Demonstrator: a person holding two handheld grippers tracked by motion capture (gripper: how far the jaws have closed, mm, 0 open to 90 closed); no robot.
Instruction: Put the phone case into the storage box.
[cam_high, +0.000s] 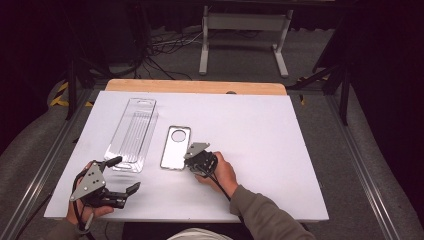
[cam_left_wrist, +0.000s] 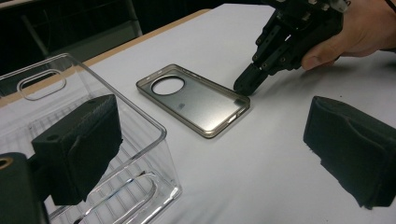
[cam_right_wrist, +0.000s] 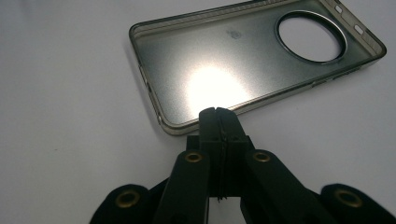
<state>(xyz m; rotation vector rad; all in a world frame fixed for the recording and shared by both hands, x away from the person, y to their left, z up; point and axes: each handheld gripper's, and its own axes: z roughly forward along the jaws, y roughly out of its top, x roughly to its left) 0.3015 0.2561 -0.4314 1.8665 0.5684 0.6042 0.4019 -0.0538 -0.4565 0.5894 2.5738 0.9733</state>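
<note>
white table top (cam_high: 260, 150) over grey carpet, dark surroundings. phone case (cam_high: 175, 147) lying flat near the middle, camera hole toward the far edge. right gripper (cam_high: 192, 161) jaws pressed together, empty, tips at the case's near right corner. left gripper (cam_high: 126, 175) at the near left, jaws wide, beside clear plastic tray (cam_high: 131, 134).
</note>
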